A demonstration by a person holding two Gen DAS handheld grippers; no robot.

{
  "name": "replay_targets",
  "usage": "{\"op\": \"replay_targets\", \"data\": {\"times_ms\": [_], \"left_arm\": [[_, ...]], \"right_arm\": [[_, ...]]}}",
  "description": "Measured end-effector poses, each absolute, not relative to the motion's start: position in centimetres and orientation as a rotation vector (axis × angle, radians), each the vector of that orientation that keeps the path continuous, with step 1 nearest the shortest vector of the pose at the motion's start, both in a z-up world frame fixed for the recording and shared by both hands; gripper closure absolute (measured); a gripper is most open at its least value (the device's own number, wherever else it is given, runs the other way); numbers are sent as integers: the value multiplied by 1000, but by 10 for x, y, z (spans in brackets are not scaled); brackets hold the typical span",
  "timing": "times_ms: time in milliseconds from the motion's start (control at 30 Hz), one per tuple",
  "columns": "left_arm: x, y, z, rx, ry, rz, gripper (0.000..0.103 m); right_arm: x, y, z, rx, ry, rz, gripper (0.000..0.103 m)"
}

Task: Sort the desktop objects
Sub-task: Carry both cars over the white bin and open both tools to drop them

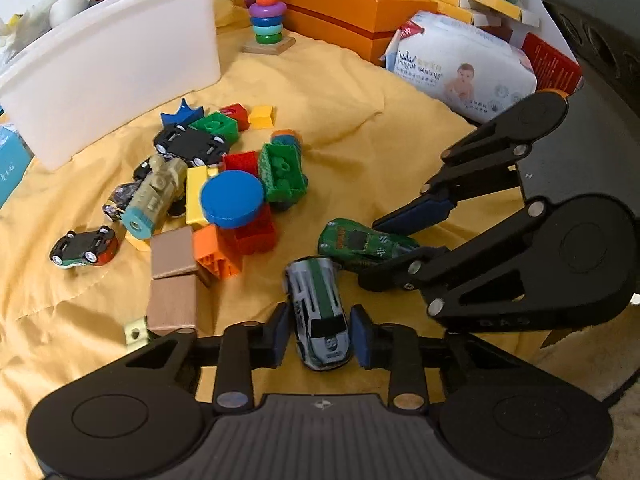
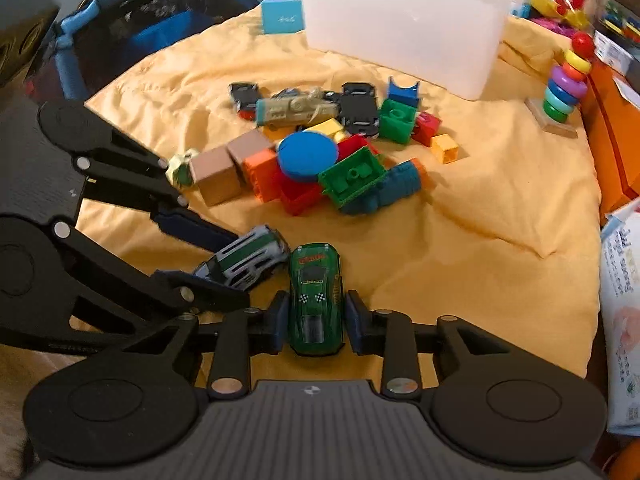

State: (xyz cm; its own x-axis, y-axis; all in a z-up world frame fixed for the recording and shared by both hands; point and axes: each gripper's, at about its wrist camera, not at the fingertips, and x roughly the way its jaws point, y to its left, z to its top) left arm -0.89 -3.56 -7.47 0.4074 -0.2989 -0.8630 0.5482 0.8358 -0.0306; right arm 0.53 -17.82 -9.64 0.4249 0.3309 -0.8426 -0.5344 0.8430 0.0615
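A silver and green toy car (image 1: 320, 320) lies on the yellow cloth between the blue pads (image 1: 280, 336) of my left gripper (image 1: 321, 338), which is shut on its sides. Just right of it, my right gripper (image 2: 316, 322) is shut on a green toy car (image 2: 316, 300). In the left wrist view the right gripper (image 1: 394, 246) reaches in from the right around the green car (image 1: 366, 244). In the right wrist view the left gripper (image 2: 224, 264) comes in from the left around the silver car (image 2: 246, 260). Both cars rest on the cloth.
A heap of bricks, wooden cubes, a blue disc (image 1: 232, 199), a tan toy train (image 1: 154, 196) and small cars lies farther out. Behind it stands a white plastic bin (image 1: 112, 64). A ring stacker (image 1: 267, 12), orange boxes (image 1: 352, 16) and a wipes pack (image 1: 464, 64) line the far right.
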Motion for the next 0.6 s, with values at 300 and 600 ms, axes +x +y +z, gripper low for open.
{"op": "replay_targets", "data": {"times_ms": [300, 600], "left_arm": [[6, 7, -10, 121, 832, -477, 71], [65, 43, 62, 141, 613, -366, 71]], "right_arm": [[24, -190, -56, -137, 896, 496, 70], [77, -188, -2, -92, 687, 428, 70]]}}
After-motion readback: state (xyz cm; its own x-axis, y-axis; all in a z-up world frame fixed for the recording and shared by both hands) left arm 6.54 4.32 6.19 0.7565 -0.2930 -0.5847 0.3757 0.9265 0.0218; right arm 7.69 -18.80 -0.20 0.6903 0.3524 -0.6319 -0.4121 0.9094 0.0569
